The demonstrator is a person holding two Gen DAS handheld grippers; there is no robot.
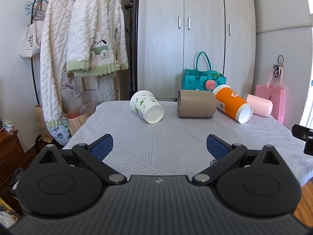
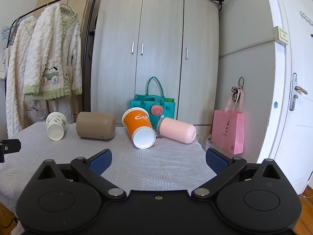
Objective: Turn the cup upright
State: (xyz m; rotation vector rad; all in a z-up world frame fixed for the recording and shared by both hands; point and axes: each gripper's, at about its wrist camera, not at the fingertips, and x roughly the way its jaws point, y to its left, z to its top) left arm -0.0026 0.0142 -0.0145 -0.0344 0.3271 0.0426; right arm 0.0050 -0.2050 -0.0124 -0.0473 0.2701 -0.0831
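Several cups lie on their sides along the far part of the table: a white leaf-print cup (image 1: 147, 106) (image 2: 55, 125), a tan cup (image 1: 196, 105) (image 2: 95, 125), an orange cup (image 1: 232, 104) (image 2: 139, 129) with its mouth toward me, and a pink cup (image 1: 259, 105) (image 2: 177, 129). My left gripper (image 1: 159, 145) is open and empty, above the near half of the table, short of the white and tan cups. My right gripper (image 2: 158, 160) is open and empty, short of the orange cup.
The table has a grey patterned cloth (image 1: 166, 137) (image 2: 156, 162). A teal bag (image 1: 203, 78) (image 2: 153, 105) stands behind the cups before a wardrobe (image 2: 156, 49). A pink bag (image 2: 228, 131) hangs at the right. A clothes rack (image 1: 78, 39) stands at the left. A door (image 2: 293, 98) is at the right.
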